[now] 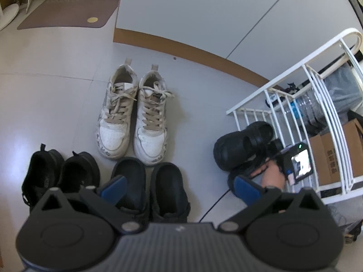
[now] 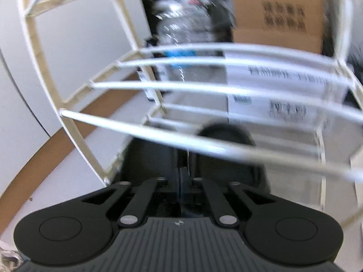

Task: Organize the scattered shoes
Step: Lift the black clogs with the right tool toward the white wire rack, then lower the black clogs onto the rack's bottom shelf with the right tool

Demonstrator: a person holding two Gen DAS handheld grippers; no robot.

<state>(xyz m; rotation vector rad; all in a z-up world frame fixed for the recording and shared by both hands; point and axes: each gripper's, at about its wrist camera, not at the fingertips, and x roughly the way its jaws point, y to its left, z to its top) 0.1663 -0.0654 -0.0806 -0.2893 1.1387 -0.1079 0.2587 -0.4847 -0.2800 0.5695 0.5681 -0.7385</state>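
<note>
On the grey floor, a pair of white sneakers point(image 1: 133, 117) stands side by side. In front of it are a pair of black sneakers point(image 1: 59, 174) and a pair of black slippers point(image 1: 168, 188). My left gripper point(image 1: 179, 189) hangs open above the slippers and holds nothing. At the right, black clogs point(image 1: 242, 145) lie tilted against the foot of a white wire rack point(image 1: 317, 104). A hand point(image 1: 272, 176) holds my right gripper behind them. In the blurred right wrist view, my right gripper point(image 2: 182, 178) is shut between the two black clogs point(image 2: 226, 149) under the rack's bars point(image 2: 158, 86). Nothing shows pinched between its fingers.
The rack holds a cardboard box point(image 1: 329, 158) and a clear water bottle point(image 2: 181, 27). A white cabinet with a brown base point(image 1: 204, 11) stands behind the sneakers. A brown mat point(image 1: 68, 11) lies at the far left. A thin black cable point(image 1: 215, 206) runs across the floor.
</note>
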